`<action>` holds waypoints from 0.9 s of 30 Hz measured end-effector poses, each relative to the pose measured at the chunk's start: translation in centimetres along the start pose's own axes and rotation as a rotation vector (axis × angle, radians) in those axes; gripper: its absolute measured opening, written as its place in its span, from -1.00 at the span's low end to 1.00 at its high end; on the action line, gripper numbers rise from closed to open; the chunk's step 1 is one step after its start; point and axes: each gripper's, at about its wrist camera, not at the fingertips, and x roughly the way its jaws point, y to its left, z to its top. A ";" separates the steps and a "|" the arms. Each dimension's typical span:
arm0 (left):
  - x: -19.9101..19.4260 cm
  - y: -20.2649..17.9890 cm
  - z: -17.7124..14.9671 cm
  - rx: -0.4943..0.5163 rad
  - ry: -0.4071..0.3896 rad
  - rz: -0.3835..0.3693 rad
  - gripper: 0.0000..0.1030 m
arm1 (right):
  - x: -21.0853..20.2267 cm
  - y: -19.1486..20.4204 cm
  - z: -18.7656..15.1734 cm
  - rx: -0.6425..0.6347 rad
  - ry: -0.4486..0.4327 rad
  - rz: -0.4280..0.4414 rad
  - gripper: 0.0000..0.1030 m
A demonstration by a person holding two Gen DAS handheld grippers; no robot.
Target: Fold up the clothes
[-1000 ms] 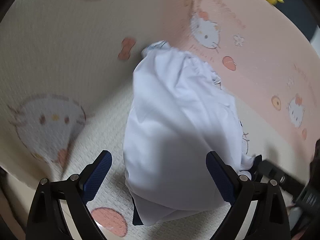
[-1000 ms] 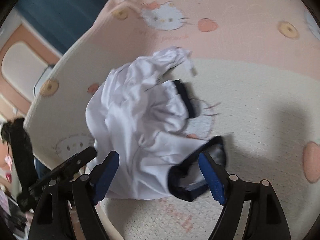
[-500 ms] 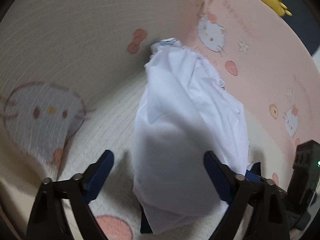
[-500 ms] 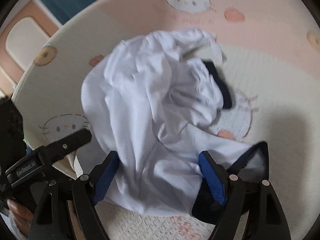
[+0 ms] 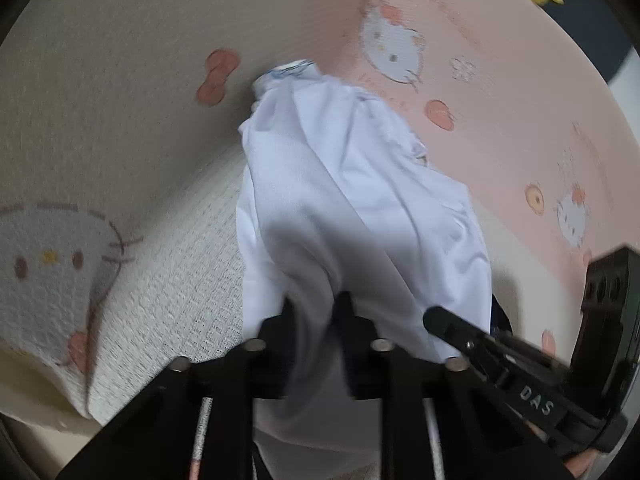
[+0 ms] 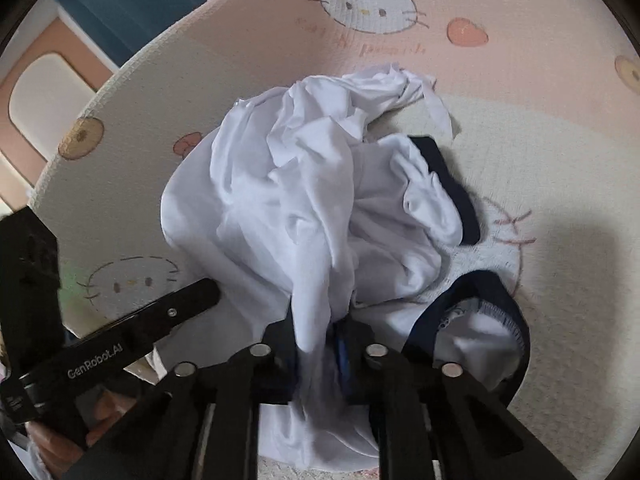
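Cartoon-print mat [image 6: 520, 80] under crumpled white shirt [image 6: 288, 200], pinched by both grippers.

Left tool [image 5: 314, 312] and right tool [image 6: 320, 330] both clamped, side by side

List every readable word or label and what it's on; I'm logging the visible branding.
"GenRobot.AI": on the left gripper, seen from the right wrist view.
"DAS": on the right gripper, seen from the left wrist view.
Pink script on the mat: too blurred to read.
White shirt: no readable text.
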 end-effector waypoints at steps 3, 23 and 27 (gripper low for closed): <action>-0.9 -0.5 0.2 0.008 0.003 -0.044 -0.82 | -0.8 0.1 0.0 -0.037 -0.015 -0.035 -0.84; -4.2 -12.4 -1.5 0.216 0.005 -0.268 -0.82 | -13.5 -6.1 -1.5 -0.025 -0.182 -0.258 -0.89; -3.1 -14.5 -1.5 0.254 0.022 -0.249 -0.83 | -15.0 -7.9 -2.3 0.034 -0.192 -0.287 -0.89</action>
